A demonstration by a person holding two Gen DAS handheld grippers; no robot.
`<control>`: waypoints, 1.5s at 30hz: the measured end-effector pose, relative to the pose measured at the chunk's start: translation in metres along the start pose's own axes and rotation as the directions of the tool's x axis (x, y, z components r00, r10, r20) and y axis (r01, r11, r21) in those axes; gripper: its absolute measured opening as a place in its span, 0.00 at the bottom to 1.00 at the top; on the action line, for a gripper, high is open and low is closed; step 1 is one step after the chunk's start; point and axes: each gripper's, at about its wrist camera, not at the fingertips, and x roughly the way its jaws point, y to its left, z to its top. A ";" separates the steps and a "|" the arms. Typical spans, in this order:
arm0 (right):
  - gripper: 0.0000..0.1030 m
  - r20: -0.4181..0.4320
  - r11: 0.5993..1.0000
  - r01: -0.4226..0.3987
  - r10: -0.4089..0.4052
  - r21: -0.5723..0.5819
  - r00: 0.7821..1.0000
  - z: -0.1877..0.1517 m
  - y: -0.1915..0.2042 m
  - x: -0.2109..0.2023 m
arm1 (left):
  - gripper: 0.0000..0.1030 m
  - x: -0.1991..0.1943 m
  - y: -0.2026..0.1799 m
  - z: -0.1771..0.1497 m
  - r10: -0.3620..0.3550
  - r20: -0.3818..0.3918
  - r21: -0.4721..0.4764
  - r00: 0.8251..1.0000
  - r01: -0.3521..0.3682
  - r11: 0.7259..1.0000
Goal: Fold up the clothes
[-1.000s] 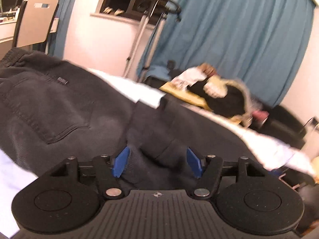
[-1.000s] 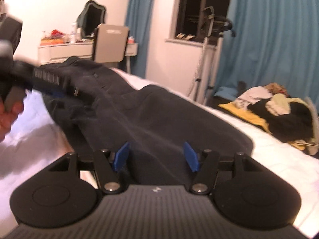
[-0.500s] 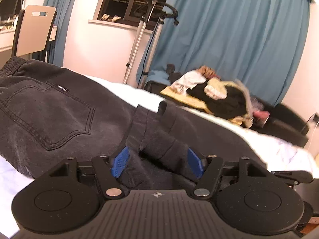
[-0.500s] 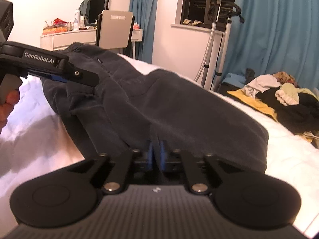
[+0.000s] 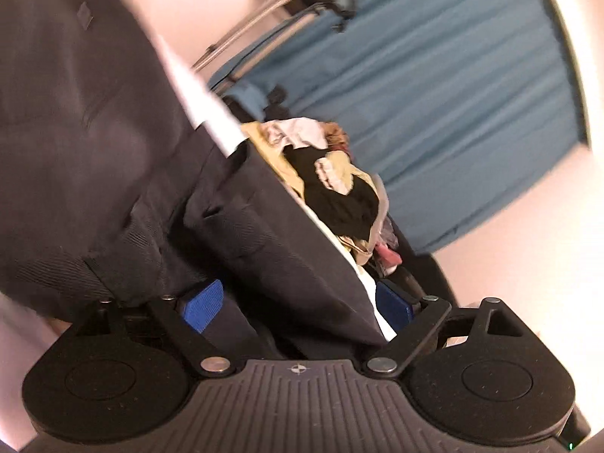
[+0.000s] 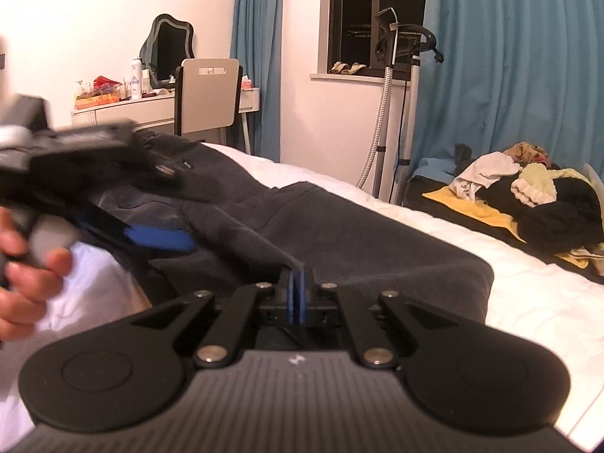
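Your right gripper [image 6: 296,294] clamped a fold of the dark grey corduroy trousers [image 6: 339,234] on the white bed [image 6: 528,302] | left gripper [image 5: 298,307] rolled sideways, jaws opening, cloth loose between.

You see the dark grey trousers [image 6: 339,234] spread across the middle of the frame on the white bed [image 6: 528,287], one fold raised at lower centre.
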 end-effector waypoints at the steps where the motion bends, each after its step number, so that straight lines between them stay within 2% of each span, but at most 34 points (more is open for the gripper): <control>1: 0.04 0.001 1.000 -0.001 0.001 -0.008 1.000 0.000 0.001 -0.001 | 0.87 0.005 0.004 0.001 0.000 0.010 -0.027 1.000 0.001 1.000; 3: 0.04 -0.003 0.999 0.000 0.000 -0.038 1.000 -0.001 0.005 -0.003 | 0.83 0.014 0.009 0.005 0.008 0.027 -0.052 1.000 -0.007 0.999; 4: 0.04 -0.010 0.998 0.002 -0.003 -0.056 1.000 -0.003 0.007 -0.003 | 0.71 0.017 0.009 0.006 0.030 0.032 -0.044 0.999 -0.029 0.999; 5: 0.04 -0.018 0.997 0.005 -0.007 -0.075 1.000 -0.006 0.009 -0.002 | 0.54 0.019 0.007 0.006 0.060 0.036 -0.023 0.998 -0.059 0.998; 6: 0.04 -0.028 0.997 0.011 -0.013 -0.082 1.000 -0.009 0.009 0.000 | 0.44 0.021 0.004 0.006 0.091 0.038 0.015 0.995 -0.091 0.996; 7: 0.04 -0.039 0.996 0.016 -0.020 -0.086 0.999 -0.012 0.009 0.003 | 0.20 0.021 0.001 0.007 0.112 0.044 0.062 0.993 -0.115 0.991; 8: 0.04 -0.050 0.996 0.022 -0.026 -0.088 0.998 -0.015 0.009 0.005 | 0.13 0.020 -0.002 0.008 0.124 0.054 0.106 0.991 -0.129 0.986; 12: 0.05 -0.048 0.996 0.028 -0.032 -0.090 0.998 -0.022 0.013 0.013 | 0.12 0.004 -0.025 0.011 0.086 0.122 0.203 0.989 -0.110 0.973; 14: 0.07 -0.021 0.995 0.029 -0.031 -0.097 0.999 -0.020 0.016 0.011 | 0.12 -0.010 -0.045 0.012 0.045 0.163 0.298 0.986 -0.093 0.950; 16: 0.09 -0.001 0.995 0.026 -0.027 -0.095 1.000 -0.017 0.019 0.009 | 0.12 -0.021 -0.054 0.011 0.043 0.179 0.338 0.983 -0.103 0.936; 18: 0.10 0.002 0.995 0.021 -0.021 -0.101 1.000 -0.018 0.020 0.010 | 0.12 -0.023 -0.049 0.007 0.085 0.166 0.346 0.983 -0.139 0.928; 20: 0.10 -0.028 0.996 0.008 -0.011 -0.084 1.000 -0.022 0.019 0.016 | 0.12 -0.013 -0.034 0.005 0.162 0.111 0.347 0.981 -0.191 0.918; 23: 0.12 -0.086 1.000 0.003 -0.003 0.001 0.996 -0.030 0.011 0.028 | 0.16 0.007 -0.017 0.001 0.239 0.043 0.361 0.970 -0.238 0.902; 25: 0.13 -0.096 0.997 0.011 -0.003 0.082 0.995 -0.031 0.004 0.027 | 0.16 0.012 -0.018 -0.004 0.255 0.052 0.416 0.966 -0.253 0.874; 27: 0.14 -0.098 0.987 0.018 -0.002 0.160 0.995 -0.029 -0.001 0.021 | 0.18 0.010 -0.024 -0.008 0.254 0.067 0.444 0.965 -0.257 0.858; 28: 0.14 -0.099 0.980 0.021 -0.001 0.198 0.995 -0.028 -0.004 0.019 | 0.26 0.007 -0.027 -0.010 0.245 0.066 0.452 0.967 -0.248 0.857; 29: 0.14 -0.091 0.967 0.018 0.006 0.253 0.996 -0.026 -0.007 0.012 | 0.41 0.002 -0.031 -0.010 0.227 0.055 0.453 0.972 -0.227 0.862; 32: 0.15 -0.035 0.920 0.003 0.011 0.392 0.999 -0.023 -0.020 -0.014 | 0.63 -0.020 -0.046 -0.017 0.217 0.080 0.466 0.973 -0.229 0.855; 34: 0.19 -0.004 0.890 0.018 -0.017 0.456 1.000 -0.022 -0.028 -0.030 | 0.68 -0.036 -0.055 -0.023 0.228 0.115 0.496 0.967 -0.254 0.830; 36: 0.36 0.011 0.861 0.054 -0.069 0.505 0.998 -0.022 -0.037 -0.044 | 0.71 -0.045 -0.063 -0.028 0.222 0.157 0.530 0.962 -0.272 0.803; 37: 0.50 0.013 0.841 0.079 -0.101 0.536 0.995 -0.024 -0.041 -0.050 | 0.73 -0.046 -0.065 -0.029 0.220 0.178 0.538 0.959 -0.282 0.795; 38: 0.59 0.018 0.811 0.089 -0.122 0.578 0.992 -0.028 -0.048 -0.054 | 0.73 -0.048 -0.067 -0.030 0.217 0.198 0.545 0.956 -0.291 0.786; 42: 0.60 0.028 0.688 0.085 -0.152 0.721 0.988 -0.050 -0.075 -0.060 | 0.73 -0.041 -0.067 -0.029 0.231 0.273 0.560 0.934 -0.349 0.751; 45: 0.70 0.036 0.607 0.068 -0.158 0.792 0.987 -0.068 -0.090 -0.054 | 0.73 -0.026 -0.062 -0.027 0.266 0.316 0.570 0.911 -0.406 0.714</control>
